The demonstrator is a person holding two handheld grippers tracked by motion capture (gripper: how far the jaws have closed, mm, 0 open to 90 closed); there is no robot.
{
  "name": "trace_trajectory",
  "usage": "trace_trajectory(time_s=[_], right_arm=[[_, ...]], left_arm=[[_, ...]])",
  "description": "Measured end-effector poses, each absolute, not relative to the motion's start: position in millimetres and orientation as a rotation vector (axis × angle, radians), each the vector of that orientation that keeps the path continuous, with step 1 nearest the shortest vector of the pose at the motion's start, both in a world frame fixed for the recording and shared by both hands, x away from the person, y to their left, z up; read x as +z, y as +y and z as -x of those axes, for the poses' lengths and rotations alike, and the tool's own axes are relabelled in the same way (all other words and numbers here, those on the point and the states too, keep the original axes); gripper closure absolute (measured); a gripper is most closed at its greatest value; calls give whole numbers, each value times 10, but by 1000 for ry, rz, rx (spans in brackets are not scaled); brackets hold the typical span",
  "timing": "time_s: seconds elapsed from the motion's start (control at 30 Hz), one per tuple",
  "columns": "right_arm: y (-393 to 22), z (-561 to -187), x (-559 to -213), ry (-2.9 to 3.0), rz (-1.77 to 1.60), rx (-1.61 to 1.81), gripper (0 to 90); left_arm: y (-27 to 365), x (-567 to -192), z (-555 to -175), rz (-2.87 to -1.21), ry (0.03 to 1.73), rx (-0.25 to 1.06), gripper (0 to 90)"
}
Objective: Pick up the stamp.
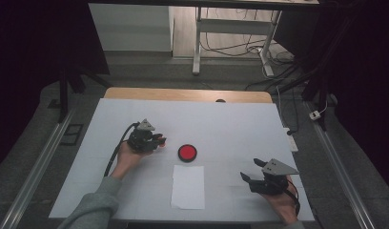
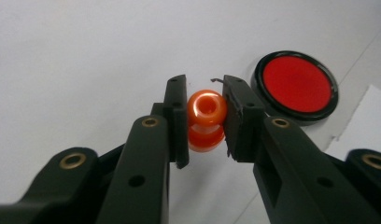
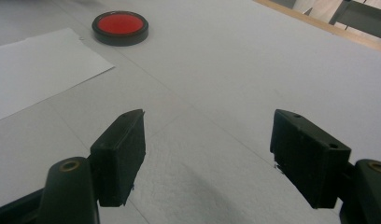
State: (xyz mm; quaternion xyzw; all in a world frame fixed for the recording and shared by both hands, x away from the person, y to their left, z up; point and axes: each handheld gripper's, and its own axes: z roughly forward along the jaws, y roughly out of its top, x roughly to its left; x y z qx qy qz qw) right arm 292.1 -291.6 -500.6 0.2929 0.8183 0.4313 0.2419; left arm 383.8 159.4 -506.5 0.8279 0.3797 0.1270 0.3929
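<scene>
Your left gripper [image 2: 205, 119] is pinching a small orange stamp [image 2: 206, 120] between its pads, left of the worktop's middle and near the round red ink pad [image 2: 297, 85]. Keep the squeeze even so the smooth, rounded handle cannot roll out, and carry it level toward the ink pad. Bring it down squarely on the red face. Your right gripper [image 3: 207, 156] rests spread wide and empty near the worktop's right front corner; leave it there, clear of the white paper sheet [image 1: 188, 186].
</scene>
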Motion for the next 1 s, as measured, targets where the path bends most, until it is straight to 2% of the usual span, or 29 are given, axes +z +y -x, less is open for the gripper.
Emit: trace_trajectory(time_s=[1.0], right_arm=[[-2917,-2940,-5042,2231,-826,1161,263]], left_arm=[[1643,-4770,-3575,-2016,883,269,725]])
